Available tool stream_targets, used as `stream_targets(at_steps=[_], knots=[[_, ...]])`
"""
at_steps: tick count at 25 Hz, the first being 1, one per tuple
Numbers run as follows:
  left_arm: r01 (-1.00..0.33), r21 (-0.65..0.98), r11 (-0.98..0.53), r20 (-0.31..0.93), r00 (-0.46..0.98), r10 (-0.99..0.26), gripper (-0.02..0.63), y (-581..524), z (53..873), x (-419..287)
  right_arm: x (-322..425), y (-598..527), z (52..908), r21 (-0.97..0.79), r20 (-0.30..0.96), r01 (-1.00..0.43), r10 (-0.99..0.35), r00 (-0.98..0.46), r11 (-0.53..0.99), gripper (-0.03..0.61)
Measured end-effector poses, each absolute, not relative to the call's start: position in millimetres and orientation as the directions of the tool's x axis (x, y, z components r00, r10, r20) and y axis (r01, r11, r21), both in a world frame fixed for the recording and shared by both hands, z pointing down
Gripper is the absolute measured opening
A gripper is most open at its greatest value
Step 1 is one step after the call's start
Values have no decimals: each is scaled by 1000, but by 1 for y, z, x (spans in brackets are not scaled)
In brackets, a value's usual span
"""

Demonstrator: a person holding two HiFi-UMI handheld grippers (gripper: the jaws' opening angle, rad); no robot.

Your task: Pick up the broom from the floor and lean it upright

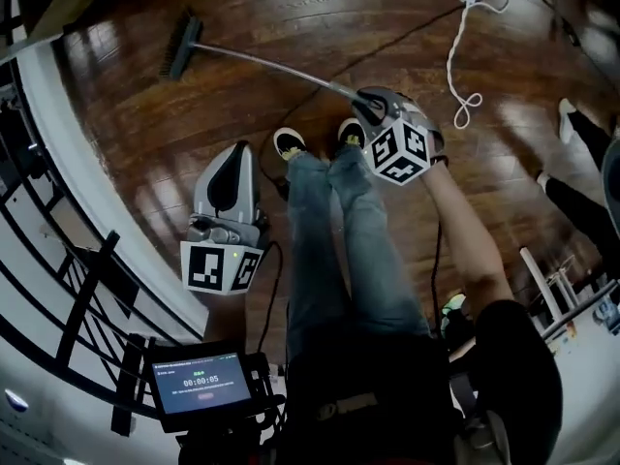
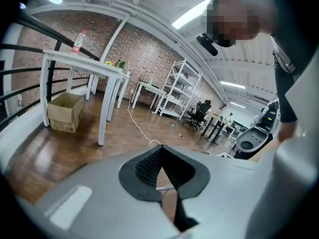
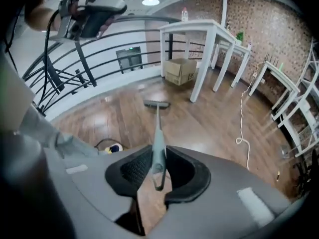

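The broom lies slanted across the wooden floor, its brush head (image 1: 180, 46) resting at the far left and its grey handle (image 1: 281, 71) rising to my right gripper (image 1: 371, 98). In the right gripper view the handle's end (image 3: 158, 158) sits clamped between the black pads, and the brush head (image 3: 156, 103) is far below on the boards. My right gripper (image 3: 157, 172) is shut on the handle. My left gripper (image 1: 238, 151) hangs to the left of my legs, apart from the broom. Its jaws (image 2: 160, 156) meet at the tip with nothing held.
My shoes (image 1: 289, 143) stand just below the handle. A white cable (image 1: 455, 66) and a black cable trail across the floor. A black railing (image 1: 58, 289) curves along the left. Another person's legs (image 1: 581, 129) are at the right. White tables (image 3: 209, 34) and a cardboard box (image 3: 180, 71) stand beyond.
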State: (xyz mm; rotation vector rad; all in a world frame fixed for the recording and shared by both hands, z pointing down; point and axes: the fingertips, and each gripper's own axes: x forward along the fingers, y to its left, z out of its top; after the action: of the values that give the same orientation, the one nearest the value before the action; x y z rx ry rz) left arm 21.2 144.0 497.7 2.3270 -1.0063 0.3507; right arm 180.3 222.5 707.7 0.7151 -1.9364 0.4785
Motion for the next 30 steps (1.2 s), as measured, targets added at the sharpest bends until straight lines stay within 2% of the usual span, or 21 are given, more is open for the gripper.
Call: stream_targets(at_steps=[8, 15, 22, 30], knots=[[-816, 310, -488, 333, 574, -748, 20, 86, 388, -35, 76, 77, 551, -37, 688, -649, -452, -569, 760, 94], [-857, 243, -454, 246, 508, -826, 20, 31, 341, -112, -25, -41, 466, 56, 499, -626, -565, -657, 778, 95], [-841, 257, -476, 217, 530, -819, 20, -74, 319, -196, -133, -168, 419, 105, 481, -591, -561, -674, 800, 98], [-902, 239, -358, 258, 415, -873, 20, -190, 313, -248, -183, -256, 404, 56, 411, -629, -592, -693, 776, 94]])
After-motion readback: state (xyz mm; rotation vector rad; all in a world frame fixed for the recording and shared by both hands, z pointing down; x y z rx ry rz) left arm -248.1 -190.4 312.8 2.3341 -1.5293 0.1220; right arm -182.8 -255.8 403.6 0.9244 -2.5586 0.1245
